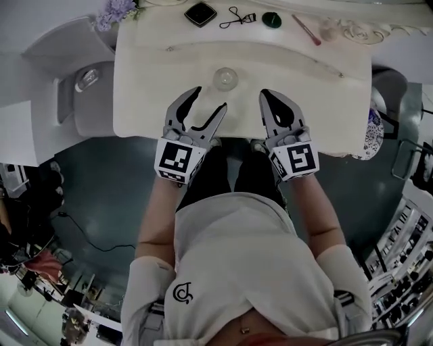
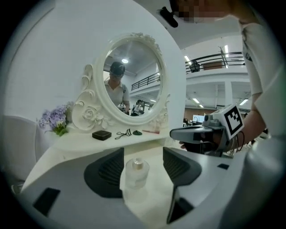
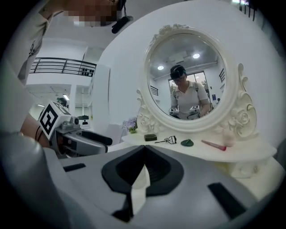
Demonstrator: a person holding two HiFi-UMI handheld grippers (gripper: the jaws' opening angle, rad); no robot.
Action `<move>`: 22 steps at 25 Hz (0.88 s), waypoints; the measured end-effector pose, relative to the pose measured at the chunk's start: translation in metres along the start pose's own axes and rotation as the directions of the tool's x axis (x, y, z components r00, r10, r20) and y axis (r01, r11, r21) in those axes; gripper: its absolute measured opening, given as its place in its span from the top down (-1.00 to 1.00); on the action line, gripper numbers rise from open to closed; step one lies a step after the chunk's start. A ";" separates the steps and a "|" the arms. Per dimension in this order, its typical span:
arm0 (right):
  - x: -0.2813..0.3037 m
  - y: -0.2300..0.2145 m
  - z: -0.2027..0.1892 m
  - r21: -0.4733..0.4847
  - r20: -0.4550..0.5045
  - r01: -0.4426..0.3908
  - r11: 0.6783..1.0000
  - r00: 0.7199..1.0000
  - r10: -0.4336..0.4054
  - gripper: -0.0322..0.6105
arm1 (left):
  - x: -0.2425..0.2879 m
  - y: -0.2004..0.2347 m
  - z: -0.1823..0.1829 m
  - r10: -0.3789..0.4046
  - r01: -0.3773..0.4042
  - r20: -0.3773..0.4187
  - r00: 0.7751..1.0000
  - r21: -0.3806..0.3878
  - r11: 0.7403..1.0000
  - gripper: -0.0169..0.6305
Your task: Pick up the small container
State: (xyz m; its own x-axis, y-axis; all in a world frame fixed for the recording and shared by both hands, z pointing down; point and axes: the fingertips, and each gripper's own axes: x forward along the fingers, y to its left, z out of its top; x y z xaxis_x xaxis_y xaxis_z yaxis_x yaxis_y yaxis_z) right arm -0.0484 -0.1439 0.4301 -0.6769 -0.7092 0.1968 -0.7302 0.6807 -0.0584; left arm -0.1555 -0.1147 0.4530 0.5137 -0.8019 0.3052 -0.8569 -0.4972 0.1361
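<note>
The small container (image 1: 225,78) is a clear round jar with a pale cap, standing on the white vanity table (image 1: 149,88). My left gripper (image 1: 210,99) is open, its tips just short of the jar and slightly to its left. In the left gripper view the jar (image 2: 136,172) shows in the gap between the dark pads (image 2: 107,172), touching neither. My right gripper (image 1: 266,94) is shut with nothing in it, to the right of the jar. In the right gripper view its jaws meet at the tips (image 3: 144,150).
On the back shelf lie a black box (image 1: 200,13), an eyelash curler (image 1: 237,18), a green lid (image 1: 271,19) and a pink brush (image 1: 306,30). Purple flowers (image 1: 116,10) stand at the left. An ornate oval mirror (image 2: 129,80) rises behind. The person's body is against the table's front edge.
</note>
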 end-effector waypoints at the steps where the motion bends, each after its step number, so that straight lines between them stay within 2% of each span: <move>1: 0.002 -0.002 -0.006 0.007 -0.007 0.011 1.000 1.000 -0.011 0.88 | 0.006 0.001 -0.007 -0.009 0.009 -0.006 1.000 0.008 1.000 0.07; 5: 0.005 -0.006 -0.029 0.026 -0.040 0.046 0.999 0.998 -0.045 0.88 | 0.028 0.008 -0.031 -0.014 0.014 -0.011 1.000 0.026 1.000 -0.18; 9: 0.007 -0.013 -0.048 0.034 -0.065 0.072 0.997 0.995 -0.070 0.88 | 0.054 0.012 -0.053 -0.037 0.037 -0.032 0.999 0.030 0.999 -0.32; 14: 0.007 -0.020 -0.062 0.050 -0.087 0.115 0.992 0.990 -0.110 0.88 | 0.083 0.011 -0.073 -0.074 0.080 -0.086 0.994 0.060 0.995 -0.35; 17: 0.004 -0.026 -0.065 0.063 -0.088 0.139 0.988 0.987 -0.133 0.88 | 0.096 0.011 -0.078 -0.069 0.079 -0.103 0.992 0.100 0.992 -0.35; 22: 0.005 -0.035 -0.068 0.084 -0.088 0.169 0.982 0.983 -0.162 0.88 | 0.109 0.013 -0.085 -0.068 0.081 -0.120 0.990 0.105 0.991 -0.35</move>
State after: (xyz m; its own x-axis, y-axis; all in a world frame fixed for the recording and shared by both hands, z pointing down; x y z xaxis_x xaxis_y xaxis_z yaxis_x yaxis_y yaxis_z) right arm -0.0201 -0.1587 0.4993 -0.5390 -0.7913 0.2886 -0.8394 0.5332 -0.1058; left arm -0.1147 -0.1801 0.5683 0.5618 -0.7209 0.4058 -0.8035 -0.5922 0.0604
